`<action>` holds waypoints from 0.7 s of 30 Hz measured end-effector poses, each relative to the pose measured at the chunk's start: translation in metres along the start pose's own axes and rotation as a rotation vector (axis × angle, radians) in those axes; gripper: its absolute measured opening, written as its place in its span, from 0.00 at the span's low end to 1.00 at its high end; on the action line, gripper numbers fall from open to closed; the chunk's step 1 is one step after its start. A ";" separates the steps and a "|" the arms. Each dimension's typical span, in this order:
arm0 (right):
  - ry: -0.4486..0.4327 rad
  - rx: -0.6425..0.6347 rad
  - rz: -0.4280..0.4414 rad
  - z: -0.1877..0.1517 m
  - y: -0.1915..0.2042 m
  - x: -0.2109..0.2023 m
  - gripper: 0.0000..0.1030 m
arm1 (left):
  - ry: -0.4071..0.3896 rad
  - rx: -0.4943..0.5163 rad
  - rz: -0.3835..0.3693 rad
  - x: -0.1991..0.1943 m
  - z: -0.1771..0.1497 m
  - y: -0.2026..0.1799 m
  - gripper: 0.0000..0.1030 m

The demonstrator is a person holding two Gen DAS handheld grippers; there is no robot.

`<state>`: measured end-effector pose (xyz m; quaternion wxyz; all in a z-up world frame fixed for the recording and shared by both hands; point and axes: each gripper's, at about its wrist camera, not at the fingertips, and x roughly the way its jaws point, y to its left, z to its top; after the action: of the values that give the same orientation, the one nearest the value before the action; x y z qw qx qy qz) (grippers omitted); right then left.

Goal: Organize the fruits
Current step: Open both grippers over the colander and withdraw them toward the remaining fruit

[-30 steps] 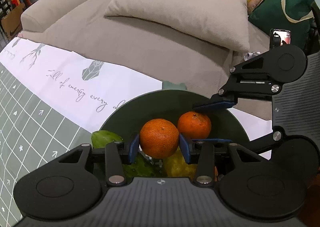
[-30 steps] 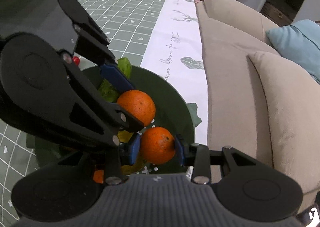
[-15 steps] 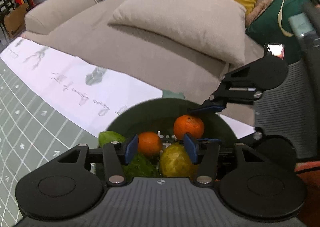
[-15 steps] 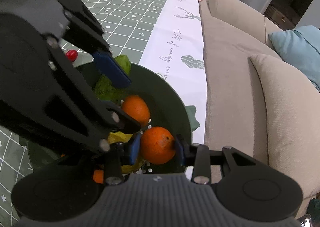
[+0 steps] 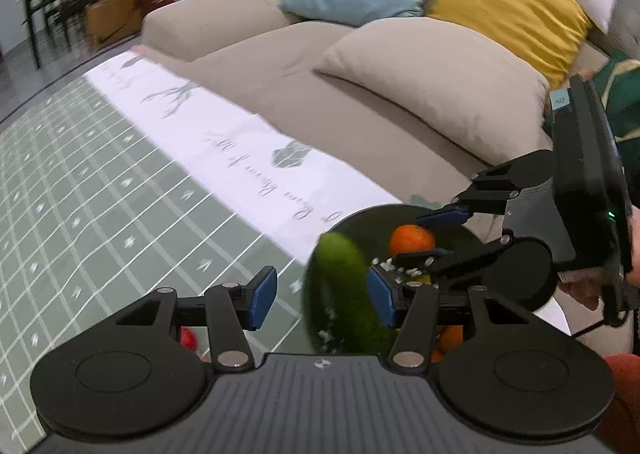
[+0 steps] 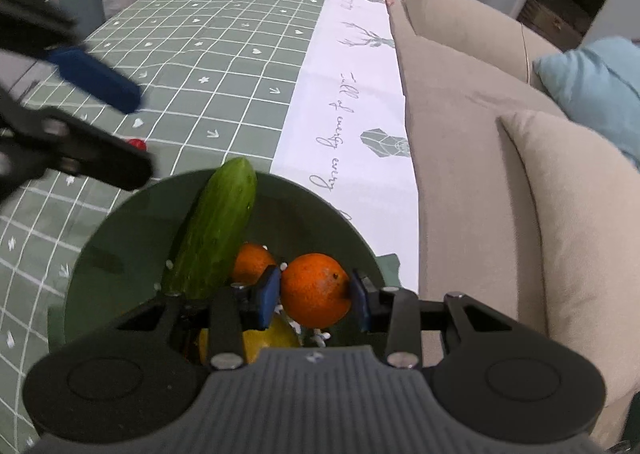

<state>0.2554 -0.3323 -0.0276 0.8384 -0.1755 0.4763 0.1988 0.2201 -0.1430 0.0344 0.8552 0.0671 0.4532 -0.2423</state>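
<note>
In the lower centre of the right wrist view we see our right gripper (image 6: 315, 296) closed on an orange (image 6: 315, 290), both blue pads pressed against its sides. The fruit hangs over the near part of a dark green bowl (image 6: 120, 230). Just left of it and a little farther up the frame lies a second orange (image 6: 252, 262), partly hidden by the left pad. A cucumber (image 6: 218, 238) slants from the bowl's middle up to its far rim, its tip poking over the edge. Below the held orange a yellow fruit (image 6: 272, 338) shows between the gripper's arms. The bowl sits on a green checked tablecloth (image 6: 200, 53) with a white lettered border; a small red object (image 6: 136, 143) lies on the cloth at the left. A beige sofa (image 6: 480, 133) fills the right of the frame.

In the left wrist view our left gripper (image 5: 322, 296) is spread wide with nothing between its pads, over the cloth at the bowl's left edge. The cucumber (image 5: 340, 294) appears blurred just inside the right pad; we cannot tell whether they touch. At right of centre the right gripper (image 5: 434, 236) holds its orange (image 5: 412, 240) above the bowl (image 5: 360, 221).
</note>
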 end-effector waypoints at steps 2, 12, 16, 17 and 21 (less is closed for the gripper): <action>0.013 0.008 -0.008 0.001 0.001 0.006 0.34 | 0.008 -0.028 0.014 -0.004 -0.006 0.008 0.60; 0.037 0.036 -0.028 0.002 0.009 0.014 0.40 | 0.026 -0.103 0.046 -0.024 -0.030 0.033 0.60; 0.017 0.041 -0.045 0.006 0.014 -0.003 0.40 | 0.008 -0.128 0.050 -0.035 -0.039 0.039 0.60; 0.010 0.041 -0.051 0.007 0.016 -0.008 0.40 | -0.002 -0.134 0.050 -0.040 -0.041 0.041 0.60; -0.038 0.067 -0.075 0.011 0.030 -0.035 0.44 | -0.047 -0.144 0.068 -0.057 -0.054 0.046 0.60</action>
<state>0.2319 -0.3069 0.0046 0.8597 -0.1612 0.4596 0.1543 0.1744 -0.0647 0.0442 0.8760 0.0152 0.4466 -0.1815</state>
